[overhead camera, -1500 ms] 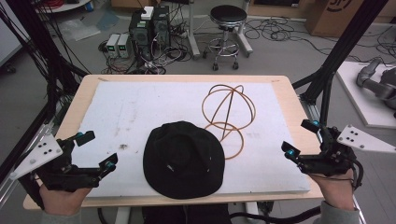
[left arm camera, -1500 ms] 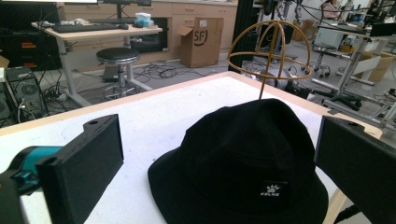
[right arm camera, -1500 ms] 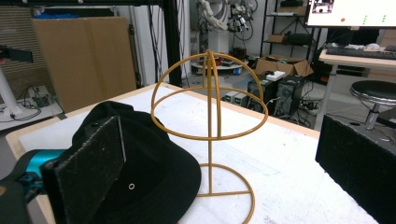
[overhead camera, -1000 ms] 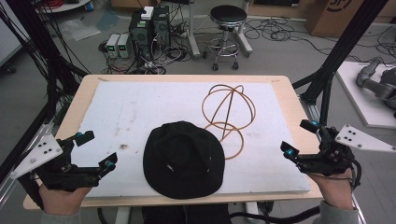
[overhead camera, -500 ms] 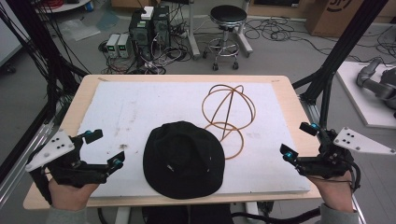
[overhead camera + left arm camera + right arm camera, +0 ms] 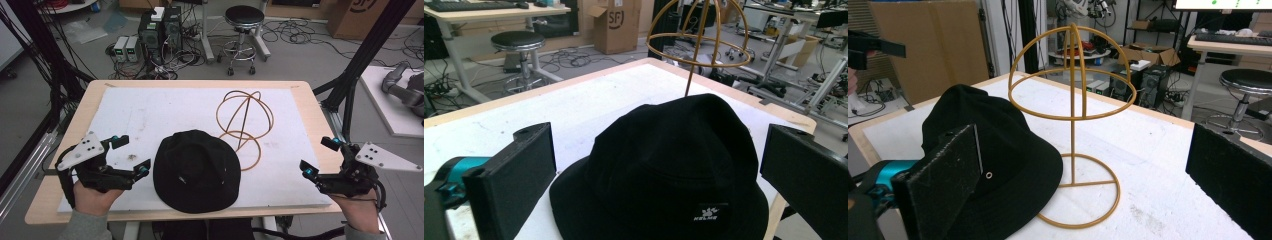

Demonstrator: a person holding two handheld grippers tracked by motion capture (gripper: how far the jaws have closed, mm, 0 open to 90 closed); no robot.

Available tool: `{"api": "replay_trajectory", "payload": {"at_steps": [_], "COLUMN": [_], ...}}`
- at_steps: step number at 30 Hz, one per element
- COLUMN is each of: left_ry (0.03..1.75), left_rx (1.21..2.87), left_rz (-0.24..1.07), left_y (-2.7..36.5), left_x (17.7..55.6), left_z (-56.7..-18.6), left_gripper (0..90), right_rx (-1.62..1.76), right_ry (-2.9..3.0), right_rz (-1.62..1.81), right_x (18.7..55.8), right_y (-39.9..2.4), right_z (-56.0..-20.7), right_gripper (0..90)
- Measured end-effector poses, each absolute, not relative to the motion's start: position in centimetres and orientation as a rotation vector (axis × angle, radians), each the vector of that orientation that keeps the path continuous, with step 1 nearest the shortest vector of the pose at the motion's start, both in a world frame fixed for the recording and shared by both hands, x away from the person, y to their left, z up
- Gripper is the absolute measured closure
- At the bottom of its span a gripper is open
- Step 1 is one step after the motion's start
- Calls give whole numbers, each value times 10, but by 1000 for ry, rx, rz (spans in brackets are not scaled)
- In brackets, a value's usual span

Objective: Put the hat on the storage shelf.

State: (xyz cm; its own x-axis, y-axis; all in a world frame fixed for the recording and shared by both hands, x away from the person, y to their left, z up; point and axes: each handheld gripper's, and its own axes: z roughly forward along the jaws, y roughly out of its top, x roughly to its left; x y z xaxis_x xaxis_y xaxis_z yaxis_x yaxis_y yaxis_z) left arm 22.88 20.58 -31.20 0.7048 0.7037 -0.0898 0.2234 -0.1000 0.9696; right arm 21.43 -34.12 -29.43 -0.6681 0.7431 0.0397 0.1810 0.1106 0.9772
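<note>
Hat [image 6: 195, 169] of black cloth, a bucket style with a small white-lettered label on its brim, lies crown-up at the near middle of a white board [image 6: 165, 112] that covers the wooden bench [image 6: 320, 115], its brim close to the board's near edge. Just behind and to the right of it stands a gold wire hat stand [image 6: 245, 122], upright, a domed cage on a thin post rising from a ring base; the hat's brim overlaps the near-left part of that ring in the right gripper view. At the left of the high view, the left gripper [image 6: 131, 153] is held low over the board's near left corner, its fingers [image 6: 142, 169] spread wide apart and empty, pointing toward the hat and close to its brim without touching it. Seen along that gripper's own camera, the hat sits between the two black fingers with the stand beyond it. At the right edge of the bench, the right gripper [image 6: 320, 157] hovers well apart from the hat, its fingers likewise wide apart and holding nothing, aimed across the board at the stand and the hat. Beyond the bench, a round black stool [image 6: 243, 17], computer towers [image 6: 161, 27] and loose cables crowd the grey floor.
</note>
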Motion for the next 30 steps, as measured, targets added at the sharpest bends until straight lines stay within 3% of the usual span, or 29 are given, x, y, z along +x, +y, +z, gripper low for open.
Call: {"api": "replay_trajectory", "payload": {"at_steps": [30], "left_ry": [683], "left_rx": [1793], "left_rz": [360], "left_y": [130], "left_x": [284], "left_z": [-341], "left_gripper": [26], "right_rx": [916], "right_ry": [1917], "right_rz": [1568], "right_x": [189], "right_y": [-351], "right_z": [-304], "right_gripper": [10]}}
